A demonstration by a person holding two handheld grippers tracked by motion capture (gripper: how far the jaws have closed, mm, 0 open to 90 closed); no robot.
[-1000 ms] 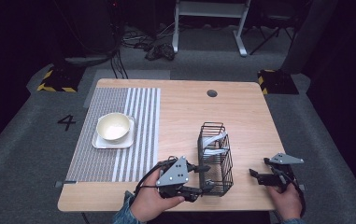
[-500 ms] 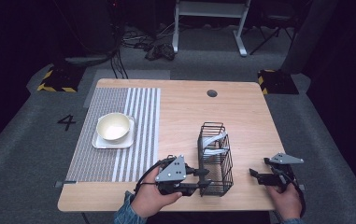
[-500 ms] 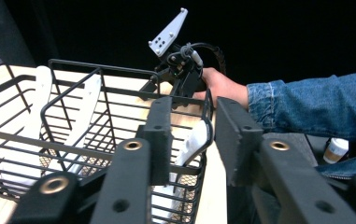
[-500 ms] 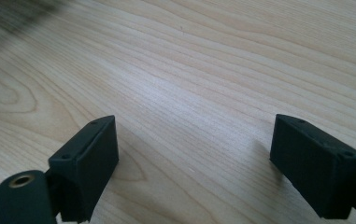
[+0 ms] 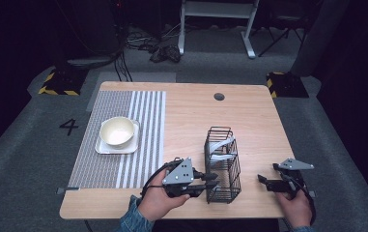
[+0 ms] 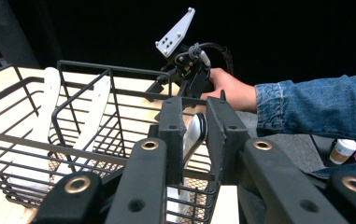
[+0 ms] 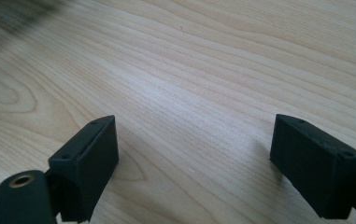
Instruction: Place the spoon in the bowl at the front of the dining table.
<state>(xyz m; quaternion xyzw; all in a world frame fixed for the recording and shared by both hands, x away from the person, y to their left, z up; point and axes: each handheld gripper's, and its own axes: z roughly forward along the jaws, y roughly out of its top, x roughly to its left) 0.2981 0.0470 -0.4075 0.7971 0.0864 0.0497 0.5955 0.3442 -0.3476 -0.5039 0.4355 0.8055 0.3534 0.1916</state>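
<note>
The left tongs have just been closing and now pinch a white utensil at the near end of the black wire basket, low and centre in the left gripper view. In the high view these tongs sit at the lower middle of the frame, their tips against the basket, which stands on the worktop right of centre. Two more white utensils lean inside it toward the upper left of the left gripper view.

The right tongs lie low at the lower right of the high view, well apart from the basket; in the right gripper view they are spread wide over bare wood.

A bowl on a plate rests on a striped mat at the left.
</note>
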